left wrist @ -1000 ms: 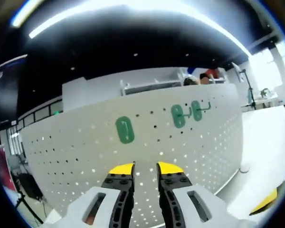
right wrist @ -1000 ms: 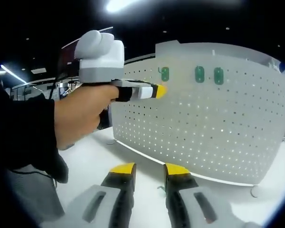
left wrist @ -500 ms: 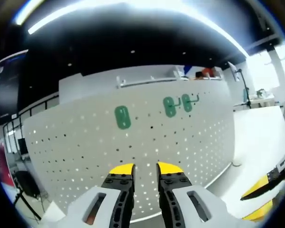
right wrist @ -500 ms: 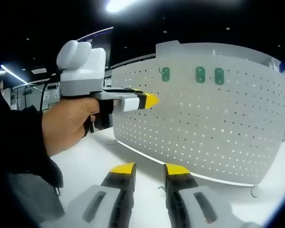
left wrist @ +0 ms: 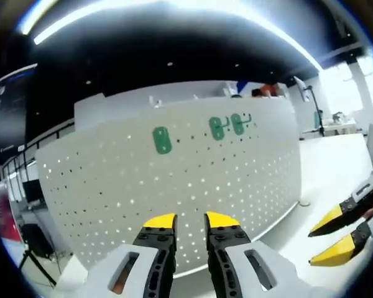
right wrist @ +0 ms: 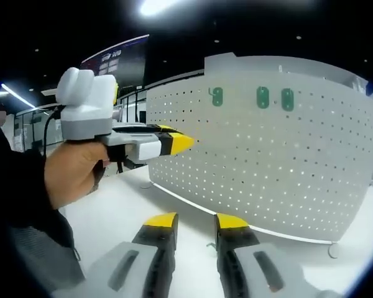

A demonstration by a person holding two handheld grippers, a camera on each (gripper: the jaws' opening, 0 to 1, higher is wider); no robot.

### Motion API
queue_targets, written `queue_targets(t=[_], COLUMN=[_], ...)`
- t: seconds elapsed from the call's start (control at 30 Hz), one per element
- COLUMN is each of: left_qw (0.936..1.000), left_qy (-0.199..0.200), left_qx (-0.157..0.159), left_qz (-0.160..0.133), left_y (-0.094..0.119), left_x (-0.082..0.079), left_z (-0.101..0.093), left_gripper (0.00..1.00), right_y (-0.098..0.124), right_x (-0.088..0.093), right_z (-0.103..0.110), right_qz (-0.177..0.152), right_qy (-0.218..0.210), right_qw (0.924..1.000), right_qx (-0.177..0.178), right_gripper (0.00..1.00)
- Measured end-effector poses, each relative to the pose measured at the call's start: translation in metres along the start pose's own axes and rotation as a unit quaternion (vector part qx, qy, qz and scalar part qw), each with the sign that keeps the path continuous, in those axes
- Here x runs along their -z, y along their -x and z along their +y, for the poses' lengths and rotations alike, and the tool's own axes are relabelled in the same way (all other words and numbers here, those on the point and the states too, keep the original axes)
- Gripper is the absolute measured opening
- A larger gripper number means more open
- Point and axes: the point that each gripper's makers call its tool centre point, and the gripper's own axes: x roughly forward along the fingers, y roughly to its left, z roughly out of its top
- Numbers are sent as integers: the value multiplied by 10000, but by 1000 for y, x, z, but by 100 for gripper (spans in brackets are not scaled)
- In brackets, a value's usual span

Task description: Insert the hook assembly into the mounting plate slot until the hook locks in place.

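Observation:
A white pegboard (left wrist: 174, 186) stands upright on a white table and carries three green hook plates. One green plate (left wrist: 162, 140) sits alone at the left. Two green plates (left wrist: 217, 128) (left wrist: 238, 123) with thin hooks sit close together to its right. In the right gripper view the same plates (right wrist: 217, 96) (right wrist: 262, 97) (right wrist: 287, 99) run along the board's top row. My left gripper (left wrist: 191, 221) is open with nothing between its jaws and points at the board from a distance. A hand (right wrist: 71, 174) holds that left gripper (right wrist: 177, 143). My right gripper (right wrist: 196, 221) is open and holds nothing; it also shows as the right gripper (left wrist: 332, 236) low at the right.
The white table top (right wrist: 124, 211) stretches in front of the pegboard (right wrist: 267, 161). A small round foot (right wrist: 333, 250) props the board at its right end. A dark sleeve (right wrist: 25, 205) covers the left side of the right gripper view.
The left gripper has drawn back from the pegboard, moving left and down in the right gripper view. The right gripper's yellow tips have come further into the left gripper view.

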Motion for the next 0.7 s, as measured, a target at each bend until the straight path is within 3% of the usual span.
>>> queue_targets(t=[0.23,0.7], left_qw=[9999,9997], left_qy=[5,7], left_qx=[21,125], left_qz=[131,199], left_y=[11,21], left_x=[15,29], left_z=[1,-4], left_gripper=[17,16], right_y=[-1,-3], right_x=[2,7], right_z=[1,-2], right_qz=[29,141], right_qy=[8,43], right_qw=[10000,9999], right_qx=[0,36], right_gripper=[21,21])
